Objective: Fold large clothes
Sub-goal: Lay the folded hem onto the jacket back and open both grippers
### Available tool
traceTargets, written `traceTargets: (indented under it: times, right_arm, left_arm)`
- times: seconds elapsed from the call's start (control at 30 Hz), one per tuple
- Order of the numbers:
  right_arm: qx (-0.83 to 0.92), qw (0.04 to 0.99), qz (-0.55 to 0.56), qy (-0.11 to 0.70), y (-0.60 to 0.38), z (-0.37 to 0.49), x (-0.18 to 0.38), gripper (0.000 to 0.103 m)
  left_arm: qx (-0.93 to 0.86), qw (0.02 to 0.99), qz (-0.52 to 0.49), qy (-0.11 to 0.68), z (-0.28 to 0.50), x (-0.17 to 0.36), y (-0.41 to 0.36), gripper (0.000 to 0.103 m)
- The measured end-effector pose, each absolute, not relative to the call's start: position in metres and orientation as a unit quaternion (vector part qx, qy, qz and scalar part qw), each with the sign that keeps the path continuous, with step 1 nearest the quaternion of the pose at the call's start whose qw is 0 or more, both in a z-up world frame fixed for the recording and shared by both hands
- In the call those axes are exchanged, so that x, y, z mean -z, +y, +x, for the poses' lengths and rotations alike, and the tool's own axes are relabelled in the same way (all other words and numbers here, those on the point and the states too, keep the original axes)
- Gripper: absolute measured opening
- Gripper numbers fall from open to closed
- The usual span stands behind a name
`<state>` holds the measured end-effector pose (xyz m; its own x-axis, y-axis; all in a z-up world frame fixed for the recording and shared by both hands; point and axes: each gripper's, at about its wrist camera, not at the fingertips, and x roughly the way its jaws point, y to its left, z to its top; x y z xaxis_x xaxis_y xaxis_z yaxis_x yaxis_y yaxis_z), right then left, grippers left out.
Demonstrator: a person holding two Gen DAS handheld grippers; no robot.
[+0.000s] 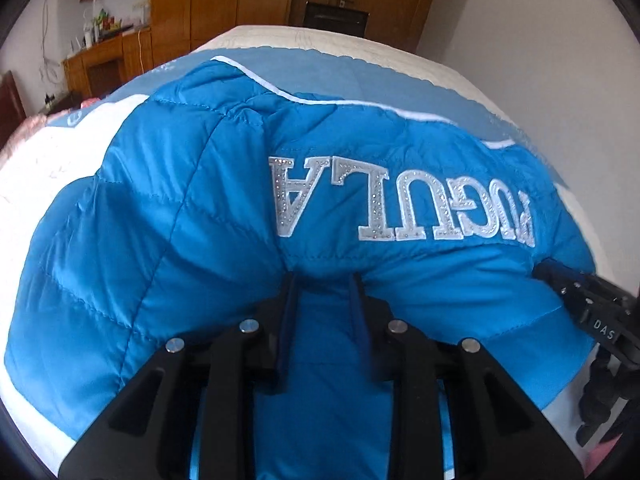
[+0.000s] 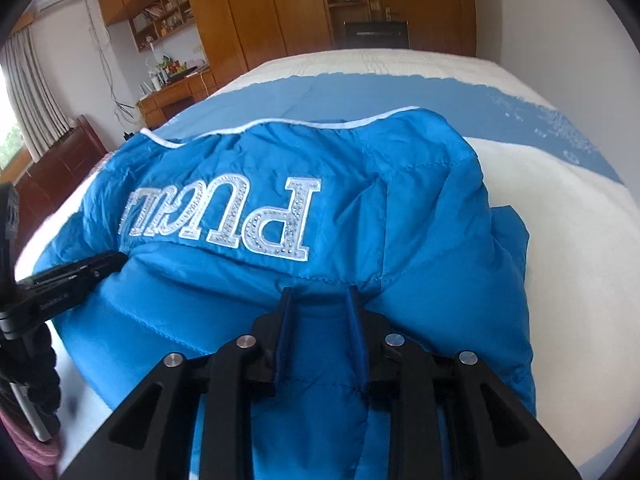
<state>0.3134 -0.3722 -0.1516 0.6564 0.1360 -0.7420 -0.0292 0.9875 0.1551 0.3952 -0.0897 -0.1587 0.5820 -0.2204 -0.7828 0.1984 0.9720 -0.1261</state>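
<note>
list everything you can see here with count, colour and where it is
jacket: one, bright blue quilted, white lettering, spread on the bed
bed cover: one, cream with a blue band, under the jacket
wardrobe: one, brown wood, far wall
desk: one, brown wood, cluttered, far left
curtain: one, grey, left by the window
left tongs: one, black, jacket fabric between the fingers
right tongs: one, black, jacket fabric between the fingers
</note>
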Motion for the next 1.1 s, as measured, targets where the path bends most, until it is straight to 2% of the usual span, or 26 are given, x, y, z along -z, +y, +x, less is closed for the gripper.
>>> traceTargets:
  times: [0.1,0.23,0.37,0.47,0.6,0.87,0.97,1.03,1.1]
  right_arm:
    - [-0.036,0.910,0.059,0.408,-0.369,0.313,0.153,0.026]
    - [-0.050,0.906,0.103,0.407,-0.382,0.307,0.139,0.025]
    - [-0.072,0.916,0.088,0.384,-0.372,0.289,0.120,0.026]
    - [-0.079,0.905,0.086,0.410,-0.365,0.295,0.139,0.024]
    - [-0.070,0.911,0.054,0.403,-0.356,0.296,0.152,0.024]
    - [-0.091,0.904,0.087,0.409,-0.367,0.294,0.144,0.023]
    - [-0.107,0.908,0.110,0.389,-0.390,0.282,0.122,0.037]
    - [-0.094,0.913,0.123,0.378,-0.415,0.276,0.107,0.055]
    - [-0.084,0.909,0.147,0.381,-0.444,0.276,0.098,0.063]
  left_arm:
    - [0.096,0.892,0.008,0.442,0.394,0.158,-0.098,0.026]
    - [0.082,0.890,-0.022,0.448,0.389,0.144,-0.093,0.023]
    - [0.094,0.897,-0.018,0.431,0.369,0.132,-0.097,0.023]
    - [0.094,0.897,0.014,0.432,0.367,0.142,-0.107,0.023]
    - [0.100,0.897,0.028,0.429,0.370,0.156,-0.108,0.024]
    - [0.109,0.888,-0.009,0.446,0.373,0.148,-0.097,0.024]
    - [0.105,0.894,-0.030,0.434,0.365,0.124,-0.076,0.031]
    - [0.077,0.905,-0.037,0.416,0.361,0.104,-0.048,0.045]
    - [0.042,0.914,-0.039,0.402,0.360,0.090,-0.018,0.056]
